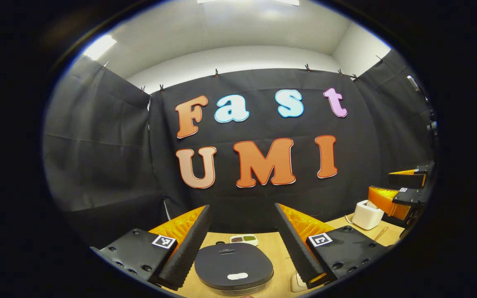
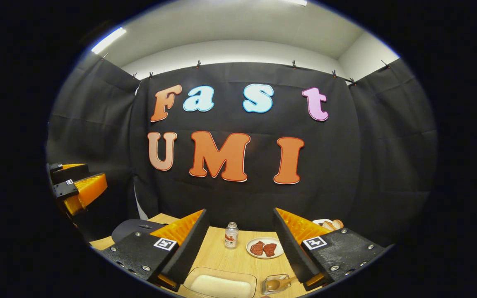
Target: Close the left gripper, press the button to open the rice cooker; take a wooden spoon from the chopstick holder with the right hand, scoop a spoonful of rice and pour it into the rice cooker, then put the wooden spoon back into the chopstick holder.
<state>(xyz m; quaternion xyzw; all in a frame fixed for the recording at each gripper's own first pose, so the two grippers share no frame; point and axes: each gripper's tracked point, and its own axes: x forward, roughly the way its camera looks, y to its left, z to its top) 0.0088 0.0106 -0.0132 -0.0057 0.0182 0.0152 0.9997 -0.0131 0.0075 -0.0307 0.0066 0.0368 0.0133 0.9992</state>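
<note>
Start of task: your left claw (image 1: 242, 244) stands apart above the rice cooker (image 1: 233, 267), lid still down, button unpressed. Your right claw (image 2: 240, 244), also apart and empty, hangs over the rice tray (image 2: 220, 285); the wooden spoon remains untaken.

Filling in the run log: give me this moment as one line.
left gripper: open, above closed dark rice cooker | right gripper: open, empty | clear rectangular rice tub: untouched | wooden spoon: in holder
</note>
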